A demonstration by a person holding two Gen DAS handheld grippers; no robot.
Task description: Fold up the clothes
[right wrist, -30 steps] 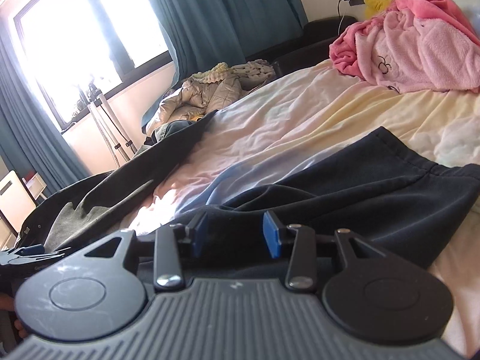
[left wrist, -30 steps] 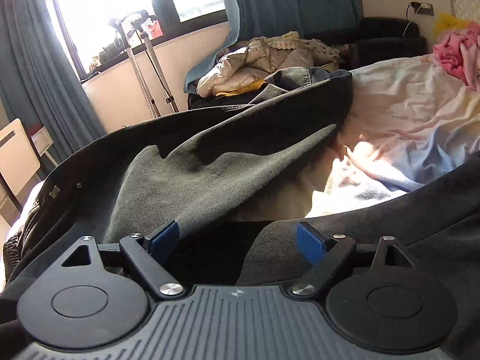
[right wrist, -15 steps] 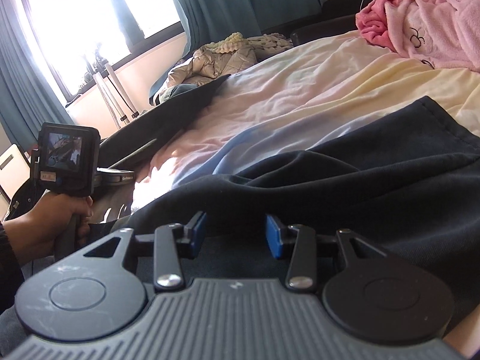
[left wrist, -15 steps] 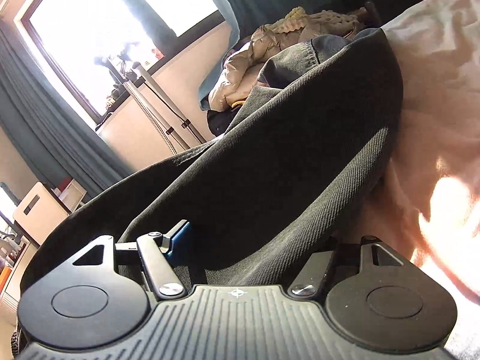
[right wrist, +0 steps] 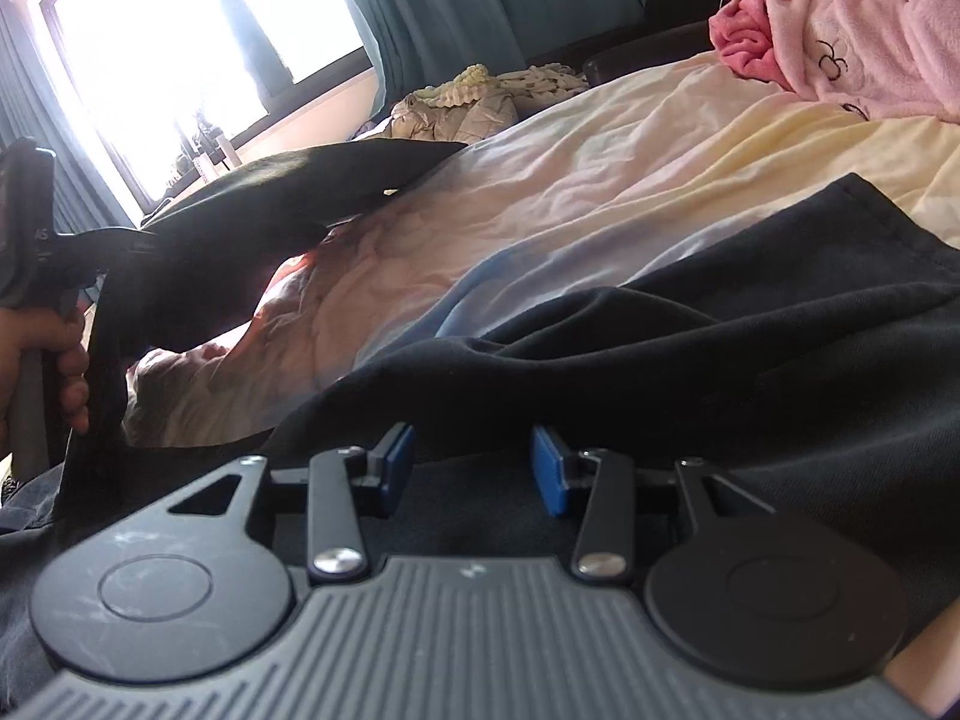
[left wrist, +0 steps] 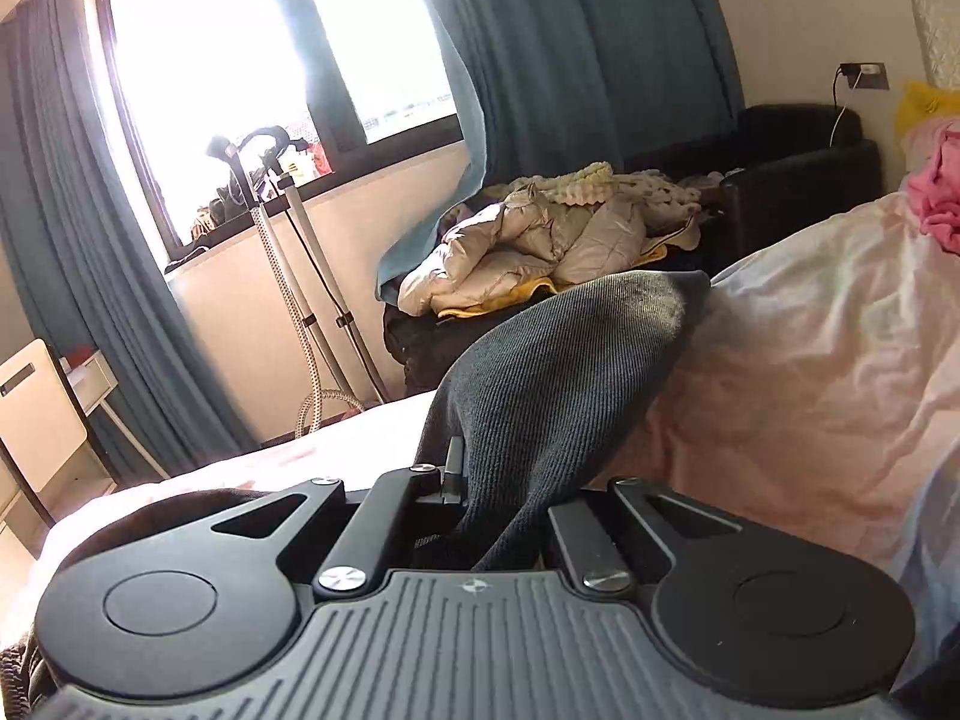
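A dark grey sweatshirt (right wrist: 690, 360) lies spread on the bed's pastel sheet (right wrist: 600, 192). My left gripper (left wrist: 498, 498) is shut on one sleeve of the sweatshirt (left wrist: 558, 372) and holds it lifted off the bed, the cloth stretching away toward the cuff. In the right wrist view the left gripper (right wrist: 102, 246) shows at the far left, with the raised sleeve (right wrist: 288, 192) hanging from it. My right gripper (right wrist: 473, 468) is open, its blue pads (right wrist: 399, 462) just above the sweatshirt's body, holding nothing.
A pink fleece garment (right wrist: 852, 42) lies at the bed's far right. A pile of jackets (left wrist: 552, 240) sits on a dark seat beyond the bed. A garment steamer stand (left wrist: 288, 276) stands by the window. A white chair (left wrist: 36, 420) is at the left.
My left gripper closed on the sleeve and lifted it up off the bed. My right gripper stayed open over the sweatshirt's body, shifting slightly.
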